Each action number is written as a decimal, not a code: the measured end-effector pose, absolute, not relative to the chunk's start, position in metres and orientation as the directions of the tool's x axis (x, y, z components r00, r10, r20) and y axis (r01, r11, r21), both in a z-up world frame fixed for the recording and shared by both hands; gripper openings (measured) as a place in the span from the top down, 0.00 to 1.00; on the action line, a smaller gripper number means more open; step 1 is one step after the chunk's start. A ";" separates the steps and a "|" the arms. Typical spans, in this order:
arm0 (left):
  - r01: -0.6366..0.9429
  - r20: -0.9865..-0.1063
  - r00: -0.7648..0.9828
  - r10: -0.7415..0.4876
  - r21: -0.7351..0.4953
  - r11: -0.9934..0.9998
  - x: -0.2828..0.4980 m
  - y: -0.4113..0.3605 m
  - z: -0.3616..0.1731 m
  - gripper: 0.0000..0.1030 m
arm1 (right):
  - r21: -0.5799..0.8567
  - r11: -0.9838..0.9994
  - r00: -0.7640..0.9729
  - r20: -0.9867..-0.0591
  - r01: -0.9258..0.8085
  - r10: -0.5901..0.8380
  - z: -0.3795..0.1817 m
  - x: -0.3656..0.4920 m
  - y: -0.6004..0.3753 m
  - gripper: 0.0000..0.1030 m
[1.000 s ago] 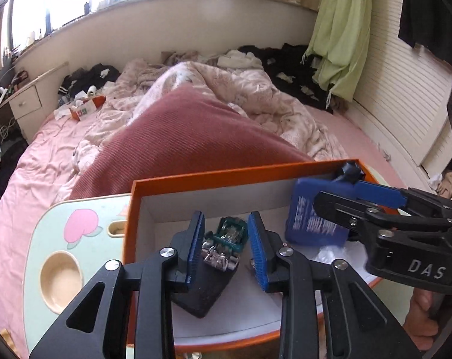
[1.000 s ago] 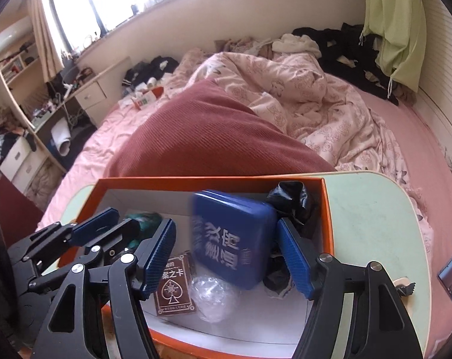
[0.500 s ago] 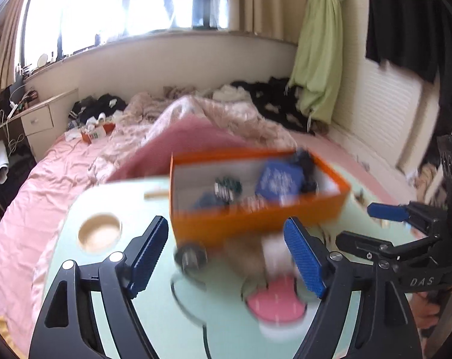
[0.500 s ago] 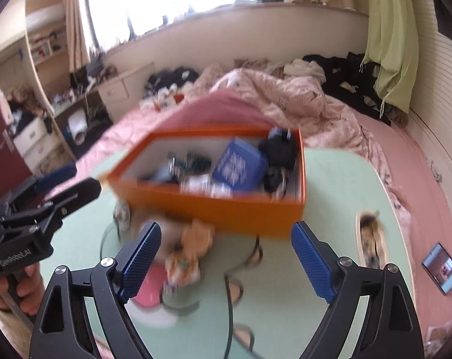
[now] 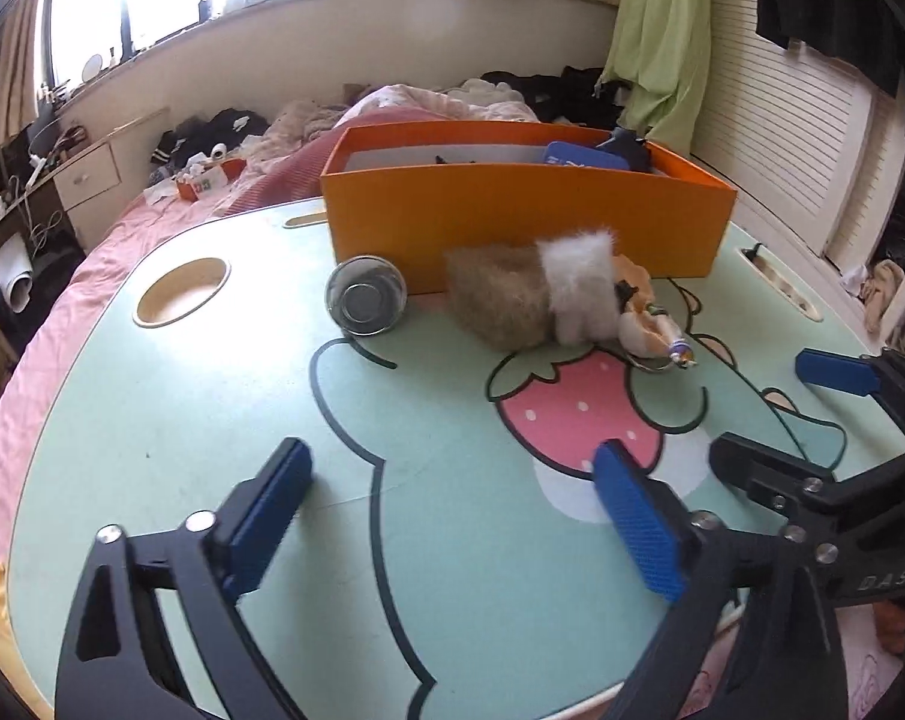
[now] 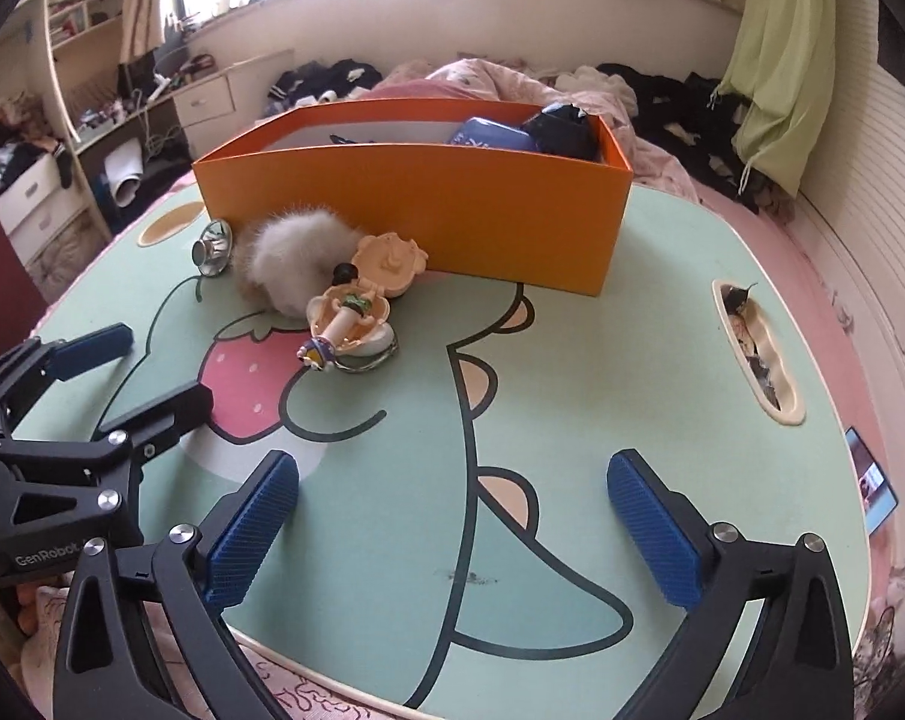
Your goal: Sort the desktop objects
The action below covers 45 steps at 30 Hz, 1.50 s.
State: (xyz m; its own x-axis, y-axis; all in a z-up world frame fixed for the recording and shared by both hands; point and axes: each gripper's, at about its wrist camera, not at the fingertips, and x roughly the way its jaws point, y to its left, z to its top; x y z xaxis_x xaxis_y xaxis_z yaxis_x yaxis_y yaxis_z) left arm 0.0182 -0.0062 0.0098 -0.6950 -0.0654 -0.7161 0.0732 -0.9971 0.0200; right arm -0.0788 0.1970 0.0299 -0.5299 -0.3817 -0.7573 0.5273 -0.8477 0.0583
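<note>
Orange box (image 6: pixel 416 204) at the counter's (image 6: pixel 572 420) far side, already holding a blue case (image 6: pixel 494 135) and a black item (image 6: pixel 563 126). Just before the box, still unsorted: clear ball (image 5: pixel 365 303), fur piece (image 5: pixel 530 294), shell-shaped toy (image 6: pixel 356 312). Between drop-offs, judging by the layout. Left gripper (image 5: pixel 452 516) and right gripper (image 6: pixel 452 525) near the counter's near edge, well apart from the box, jaws just spread wide, nothing between them. Next: reach to one loose item, straddle, close. Box floor mostly hidden behind its front wall; toy details hard to make out.
</note>
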 end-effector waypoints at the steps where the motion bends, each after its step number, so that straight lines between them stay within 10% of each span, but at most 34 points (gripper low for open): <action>1: 0.086 -0.717 -0.693 -0.072 0.017 -0.996 0.018 -0.009 0.008 0.00 | 0.056 -0.848 -0.531 -0.757 0.528 -0.381 0.030 -0.079 0.197 0.00; 31: 0.083 -0.712 -0.699 -0.070 0.017 -0.996 0.015 -0.007 0.009 0.00 | 0.195 -0.825 -0.529 -0.685 0.530 -0.501 0.064 -0.101 0.190 0.00; 41: 0.082 -0.711 -0.700 -0.069 0.016 -0.997 0.017 -0.009 0.009 0.00 | 0.184 -0.870 -0.491 -0.763 0.456 -0.419 0.055 -0.145 0.152 0.22; 45: 0.081 -0.710 -0.701 -0.069 0.017 -0.997 0.017 -0.008 0.009 0.00 | 0.131 -0.869 -0.475 -0.794 0.478 -0.381 0.045 -0.144 0.146 0.52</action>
State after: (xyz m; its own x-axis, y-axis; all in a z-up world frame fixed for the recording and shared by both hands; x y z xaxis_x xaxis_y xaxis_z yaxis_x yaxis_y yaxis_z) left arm 0.0169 -0.0083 0.0090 -0.7010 -0.0692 -0.7098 0.0813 -0.9965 0.0169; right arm -0.1444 0.1461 0.0453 -0.4746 -0.3809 -0.7935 0.4777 -0.8687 0.1313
